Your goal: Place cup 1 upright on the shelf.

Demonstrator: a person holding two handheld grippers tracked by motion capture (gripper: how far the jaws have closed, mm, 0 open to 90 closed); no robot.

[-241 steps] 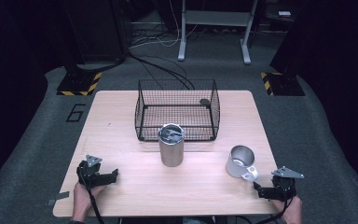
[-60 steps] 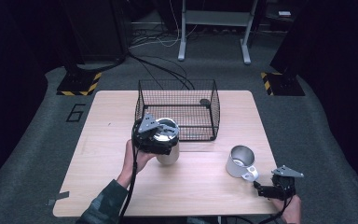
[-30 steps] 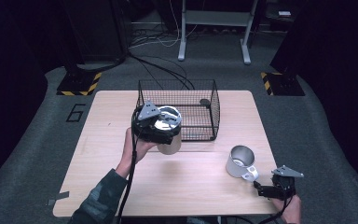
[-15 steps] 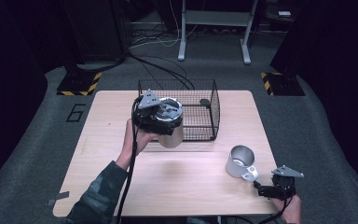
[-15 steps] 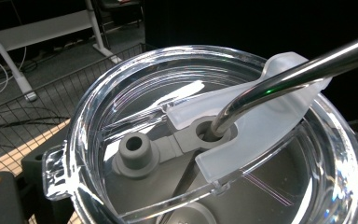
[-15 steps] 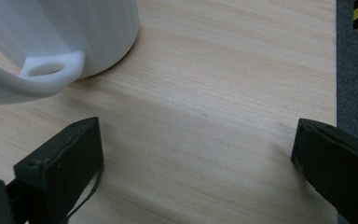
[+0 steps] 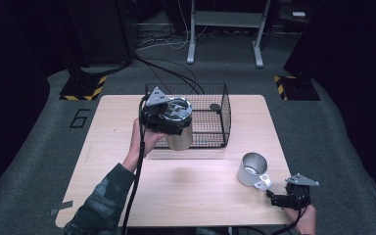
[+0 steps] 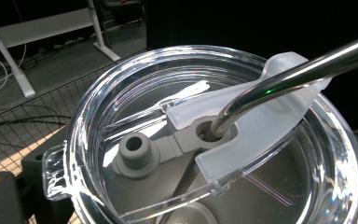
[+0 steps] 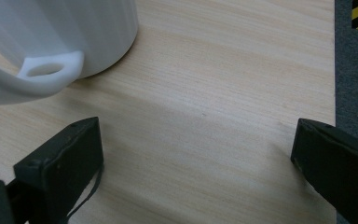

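Note:
A steel tumbler with a clear lid and a metal straw hangs above the table, against the front left of the black wire basket. My left gripper is shut on the tumbler near its top; a black jaw shows at the lower left of the left gripper view. A metal mug stands at the front right of the table. My right gripper rests open on the table just right of it. In the right gripper view the mug's handle is at the upper left, outside the jaws.
The wooden table has bare room in its front middle and left. A small dark object lies inside the basket at the back right. Cables and a desk frame lie on the floor beyond the table.
My left gripper has lifted the tumbler off the table and carried it up and back toward the basket. The right gripper and the mug have stayed still.

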